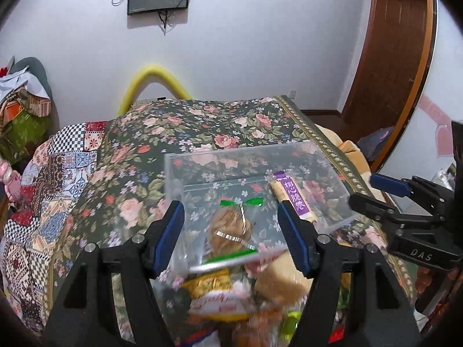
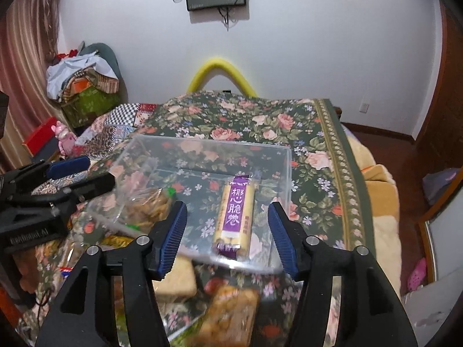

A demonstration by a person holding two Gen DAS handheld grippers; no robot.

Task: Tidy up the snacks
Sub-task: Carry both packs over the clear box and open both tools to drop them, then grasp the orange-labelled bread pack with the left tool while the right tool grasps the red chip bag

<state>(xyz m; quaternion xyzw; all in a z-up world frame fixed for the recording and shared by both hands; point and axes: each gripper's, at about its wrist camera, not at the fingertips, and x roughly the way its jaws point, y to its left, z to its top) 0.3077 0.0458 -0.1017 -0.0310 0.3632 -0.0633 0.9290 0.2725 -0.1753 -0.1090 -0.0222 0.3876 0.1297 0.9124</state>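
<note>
A clear plastic box [image 1: 321, 156] [image 2: 285, 156] stands on the floral cloth. A purple-labelled roll snack [image 1: 293, 198] [image 2: 234, 217] lies inside it at the right. A clear bag of brown biscuits with green trim [image 1: 231, 225] [image 2: 144, 205] lies at the box's near left edge. My left gripper [image 1: 231, 231] is open, its pads wide on either side of the bag, not touching it. My right gripper [image 2: 228, 231] is open and empty, just before the box's near edge in line with the roll. Several more snack packets [image 1: 217, 295] [image 2: 228, 309] lie blurred below the grippers.
The floral table [image 1: 202, 121] [image 2: 260, 115] extends far behind the box, with a patchwork cloth [image 1: 58, 179] at the left. A yellow foam arch [image 2: 220, 72] rises at the far edge. The table's right edge [image 2: 341, 173] drops to a yellow blanket.
</note>
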